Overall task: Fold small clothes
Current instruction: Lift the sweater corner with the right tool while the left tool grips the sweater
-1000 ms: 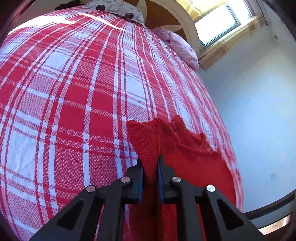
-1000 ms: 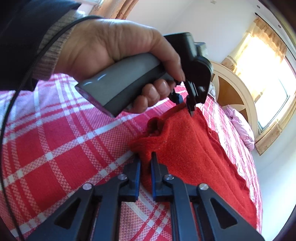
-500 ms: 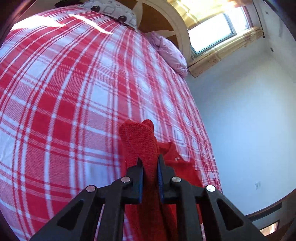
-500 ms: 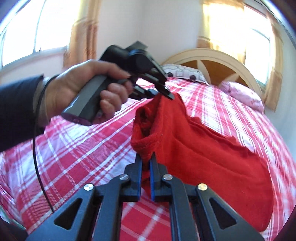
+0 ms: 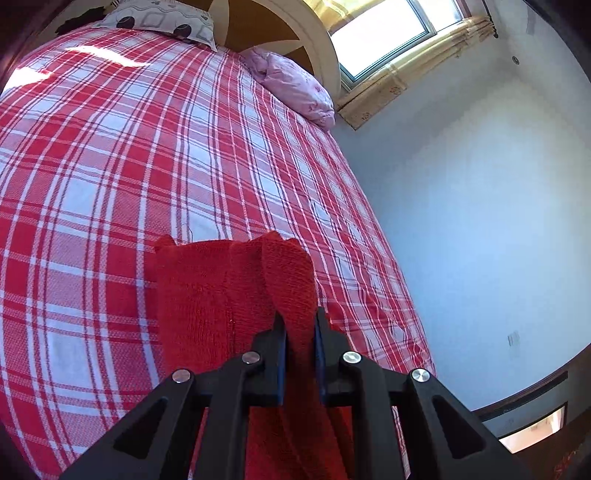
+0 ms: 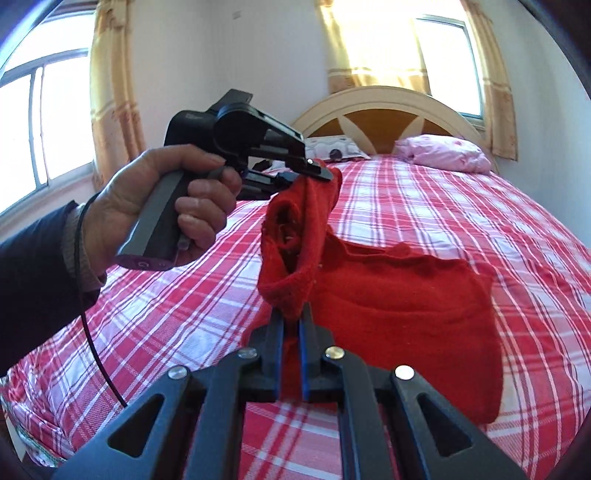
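A small red knitted garment (image 6: 399,314) hangs above the red-and-white checked bed (image 6: 461,206), held up at two spots. My right gripper (image 6: 291,319) is shut on a bunched edge of it at the bottom middle of the right wrist view. Higher up and to the left, my left gripper (image 6: 325,173), held in a person's hand (image 6: 159,206), pinches another part. In the left wrist view the left gripper (image 5: 300,317) is shut on a fold of the red garment (image 5: 229,295), which drapes down in front of the fingers.
The checked bed (image 5: 129,155) fills most of the left wrist view. A pink pillow (image 5: 295,88) and a grey patterned pillow (image 5: 162,18) lie by the curved headboard (image 6: 380,114). A white wall (image 5: 480,221) runs along the bed's right side. Curtained windows (image 6: 44,122) stand behind.
Both grippers have lifted the red garment off the bed, so it now hangs between them. The right gripper has rolled, and its view has swung level toward the headboard.
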Demonstrator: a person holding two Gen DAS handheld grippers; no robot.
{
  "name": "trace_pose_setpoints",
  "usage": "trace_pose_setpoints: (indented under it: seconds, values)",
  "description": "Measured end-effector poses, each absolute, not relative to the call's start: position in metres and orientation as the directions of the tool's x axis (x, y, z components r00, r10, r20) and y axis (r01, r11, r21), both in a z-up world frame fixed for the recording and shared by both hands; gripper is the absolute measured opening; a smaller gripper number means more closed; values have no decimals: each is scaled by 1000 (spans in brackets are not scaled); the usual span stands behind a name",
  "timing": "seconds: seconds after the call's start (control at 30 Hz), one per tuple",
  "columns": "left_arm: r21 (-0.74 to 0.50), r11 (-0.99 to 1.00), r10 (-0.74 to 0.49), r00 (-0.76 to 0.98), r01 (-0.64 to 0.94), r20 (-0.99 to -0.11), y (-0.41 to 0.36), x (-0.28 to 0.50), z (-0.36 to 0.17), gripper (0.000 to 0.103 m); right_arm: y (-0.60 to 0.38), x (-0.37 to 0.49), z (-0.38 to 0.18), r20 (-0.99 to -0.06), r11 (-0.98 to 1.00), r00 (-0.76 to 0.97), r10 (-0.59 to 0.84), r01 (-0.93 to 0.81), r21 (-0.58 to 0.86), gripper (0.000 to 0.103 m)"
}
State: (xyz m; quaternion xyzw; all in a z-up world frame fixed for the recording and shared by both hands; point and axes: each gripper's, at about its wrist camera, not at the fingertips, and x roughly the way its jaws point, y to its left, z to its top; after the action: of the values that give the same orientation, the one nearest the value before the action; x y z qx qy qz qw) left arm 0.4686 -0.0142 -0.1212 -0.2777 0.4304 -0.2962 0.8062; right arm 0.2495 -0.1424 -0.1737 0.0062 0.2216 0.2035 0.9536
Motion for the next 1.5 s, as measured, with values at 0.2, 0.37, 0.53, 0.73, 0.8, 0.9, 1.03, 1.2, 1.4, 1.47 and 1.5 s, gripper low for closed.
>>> trace_pose_setpoints:
  seconds: [0.2,0.37,0.53,0.73,0.8,0.9,1.03,1.2,1.4,1.47,1.5]
  values:
    - [-698,662,-736,408,272,-539,-57,474,-124,12,-180,250,-178,-423,934,833,357,-315,168,9]
    - [-692,661,-745,366,291,-557,-90,478,-131,12,-202,247,-186,-437,943,837,329,-266,200,9]
    - [-682,665,-745,335,306,-577,-118,480,-136,12,-226,247,-193,-448,944,838,311,-217,249,9]
    - [-663,677,-736,292,321,-610,-151,480,-146,12,-246,245,-204,-462,934,832,308,-171,315,9]
    - [-653,681,-732,284,332,-619,-160,478,-147,12,-255,243,-209,-466,926,829,310,-152,345,9]
    - [-622,699,-713,278,355,-643,-175,477,-152,12,-266,243,-216,-477,917,824,307,-123,379,9]
    - [-573,723,-684,278,386,-675,-190,473,-160,13,-274,247,-223,-499,900,801,331,-109,422,9]
    - [-540,738,-660,265,405,-702,-204,472,-165,14,-275,245,-229,-512,891,785,349,-109,440,9]
    - [-485,732,-650,274,479,-709,-216,453,-141,19,-282,247,-237,-522,867,763,382,-100,488,12]
    - [-439,725,-647,304,531,-700,-219,440,-123,22,-283,248,-238,-523,861,759,389,-97,499,13]
    - [-415,725,-642,322,550,-695,-218,434,-115,27,-284,248,-239,-523,860,758,389,-96,501,14]
